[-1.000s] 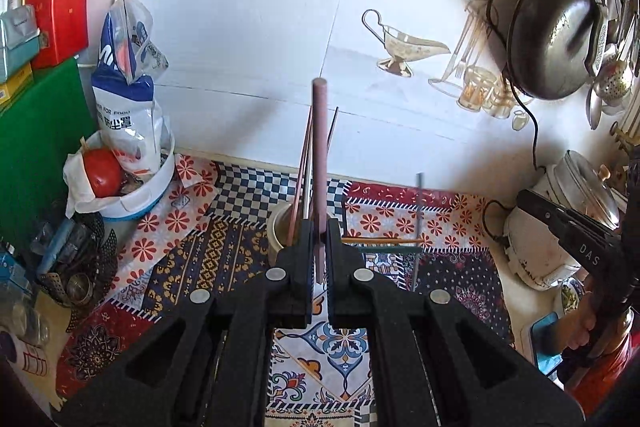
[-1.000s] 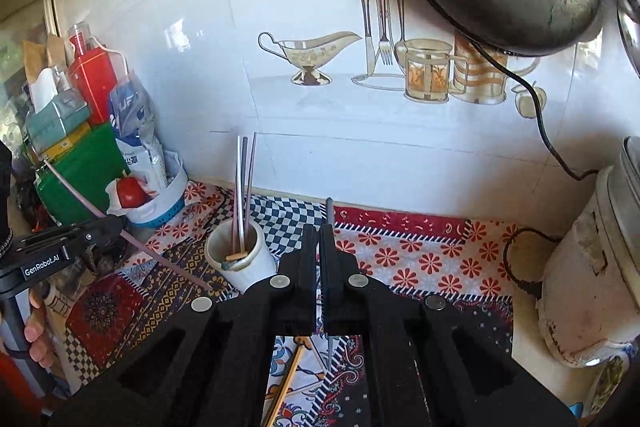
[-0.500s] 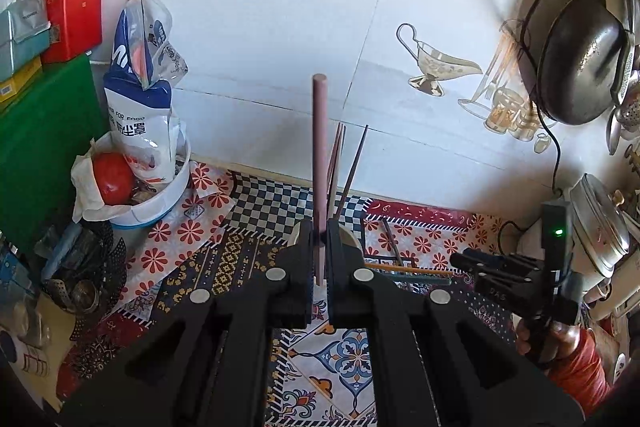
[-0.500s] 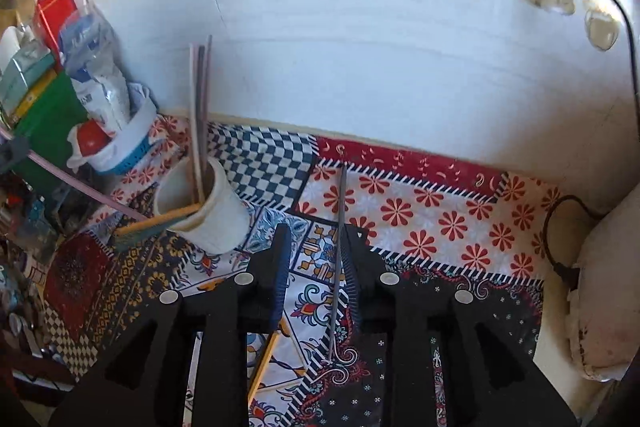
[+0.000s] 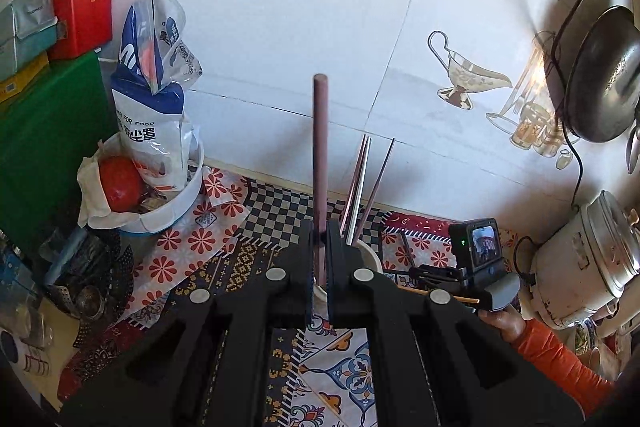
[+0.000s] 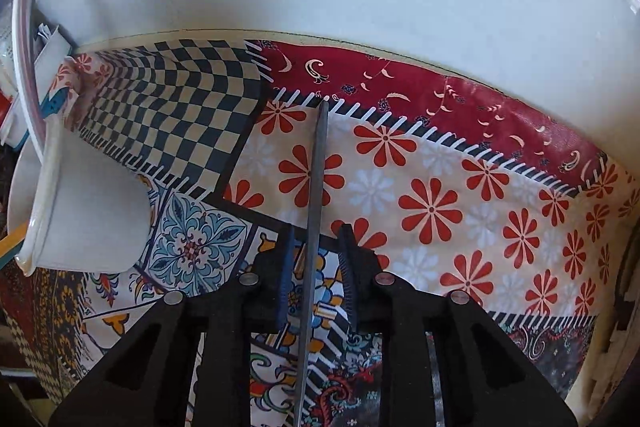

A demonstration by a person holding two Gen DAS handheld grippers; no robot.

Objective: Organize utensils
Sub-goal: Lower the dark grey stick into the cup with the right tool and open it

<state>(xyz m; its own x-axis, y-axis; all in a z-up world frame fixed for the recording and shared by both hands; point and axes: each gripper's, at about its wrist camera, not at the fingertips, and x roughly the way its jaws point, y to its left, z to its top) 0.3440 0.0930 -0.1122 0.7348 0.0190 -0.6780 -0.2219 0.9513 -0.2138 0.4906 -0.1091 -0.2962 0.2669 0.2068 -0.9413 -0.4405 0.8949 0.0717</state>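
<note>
My left gripper (image 5: 320, 243) is shut on a mauve chopstick (image 5: 321, 147) that stands upright between its pads. Just behind its fingers sits a white cup (image 5: 370, 255) holding several chopsticks (image 5: 360, 183). My right gripper (image 6: 316, 263) points steeply down at the patterned cloth (image 6: 440, 207). A grey chopstick (image 6: 316, 179) lies on the cloth between its jaws, which are closing; a gap shows on both sides of the stick. The white cup (image 6: 80, 211) lies to its left. In the left wrist view the right gripper (image 5: 424, 271) hangs low, right of the cup.
A white bowl (image 5: 176, 203) with a tomato and a food bag stands at the back left beside a green board (image 5: 36, 147). At the right are a rice cooker (image 5: 588, 263) and a hanging wok (image 5: 600, 75). An orange chopstick (image 5: 460, 298) lies on the cloth.
My right gripper has dropped from facing the wall to close over the cloth and spread its jaws around the grey chopstick. The left gripper has drifted slightly, still holding the mauve chopstick.
</note>
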